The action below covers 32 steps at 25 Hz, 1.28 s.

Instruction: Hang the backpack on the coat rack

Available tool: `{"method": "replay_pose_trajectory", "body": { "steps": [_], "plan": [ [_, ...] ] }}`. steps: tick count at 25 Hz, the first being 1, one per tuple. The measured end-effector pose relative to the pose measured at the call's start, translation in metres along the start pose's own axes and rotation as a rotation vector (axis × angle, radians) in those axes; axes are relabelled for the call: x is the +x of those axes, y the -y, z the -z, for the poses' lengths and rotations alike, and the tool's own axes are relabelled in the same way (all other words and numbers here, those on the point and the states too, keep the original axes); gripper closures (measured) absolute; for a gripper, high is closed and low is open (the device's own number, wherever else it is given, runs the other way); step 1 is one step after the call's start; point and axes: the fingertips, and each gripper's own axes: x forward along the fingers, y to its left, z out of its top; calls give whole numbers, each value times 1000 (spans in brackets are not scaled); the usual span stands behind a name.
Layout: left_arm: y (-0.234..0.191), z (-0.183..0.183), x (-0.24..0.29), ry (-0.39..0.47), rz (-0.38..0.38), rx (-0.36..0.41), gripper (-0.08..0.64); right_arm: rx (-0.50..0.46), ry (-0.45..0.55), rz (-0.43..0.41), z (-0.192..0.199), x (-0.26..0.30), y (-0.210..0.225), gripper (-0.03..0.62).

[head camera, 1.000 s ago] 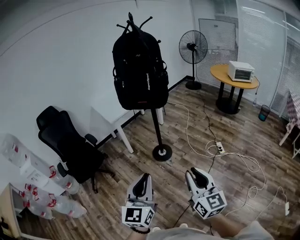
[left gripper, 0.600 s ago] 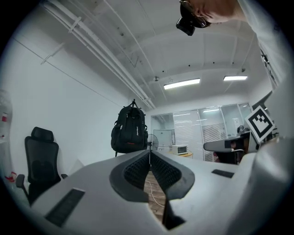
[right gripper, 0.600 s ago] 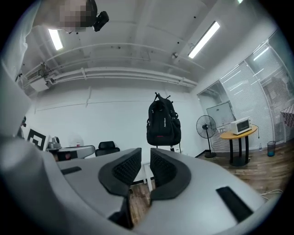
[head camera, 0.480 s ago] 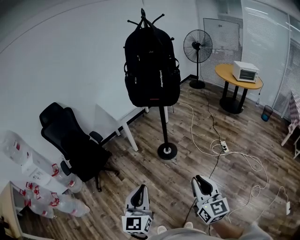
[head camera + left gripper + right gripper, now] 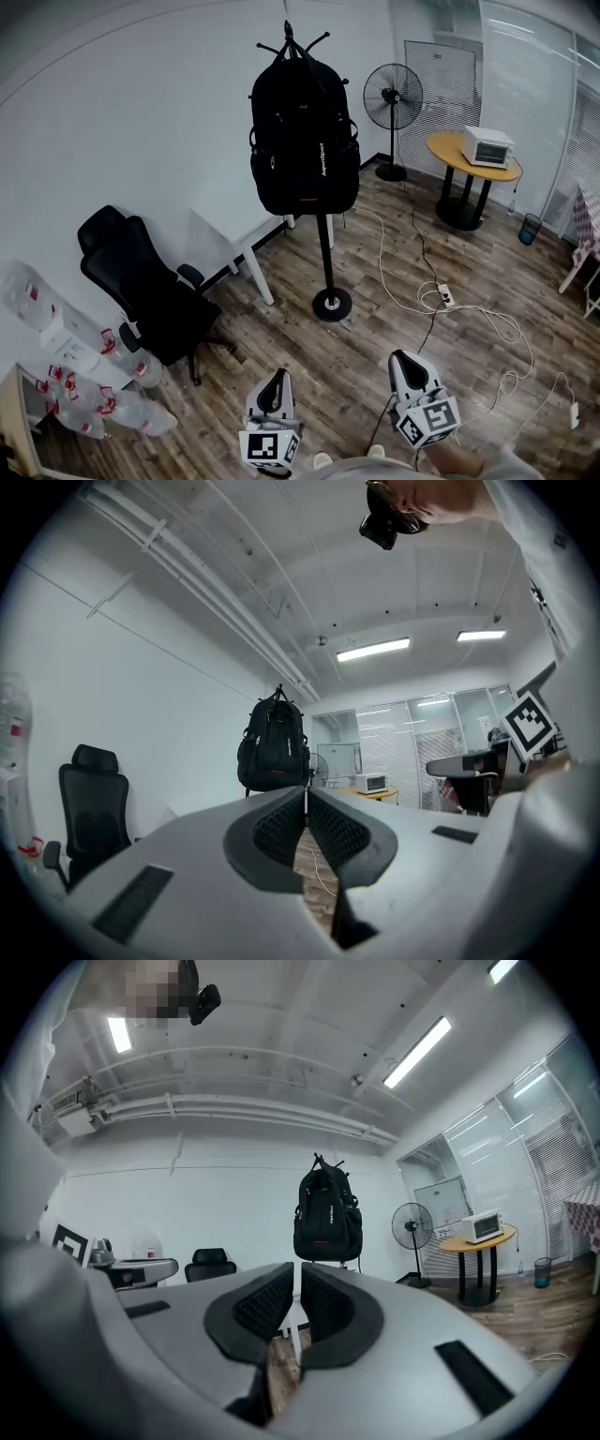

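The jaws of the left gripper (image 5: pixel 306 789) are pressing together at their tips, pinching nothing. Those of the right gripper (image 5: pixel 297 1267) are lying almost flush, seemingly closed too, though a thin slit is showing between the ribbed pads, and nothing is sitting in it. Both grippers are hovering low over the brown wooden plank floor (image 5: pixel 375 319), well apart from the task's thing. Ahead of them, the black fabric backpack (image 5: pixel 305 131) is hanging from the top hooks of the black metal coat rack (image 5: pixel 325 253), clear of the floor, with a black office chair (image 5: pixel 150 291) standing to its left.
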Motion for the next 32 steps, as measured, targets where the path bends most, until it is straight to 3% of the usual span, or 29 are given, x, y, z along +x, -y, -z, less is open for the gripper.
{"method": "replay_pose_trajectory", "body": {
  "steps": [7, 32],
  "plan": [
    [1, -1, -1, -3, -4, -34, 544, -20, 10, 28, -2, -7, 5, 574],
    [24, 11, 4, -25, 24, -37, 545, -51, -55, 53, 12, -11, 25, 578]
  ]
}}
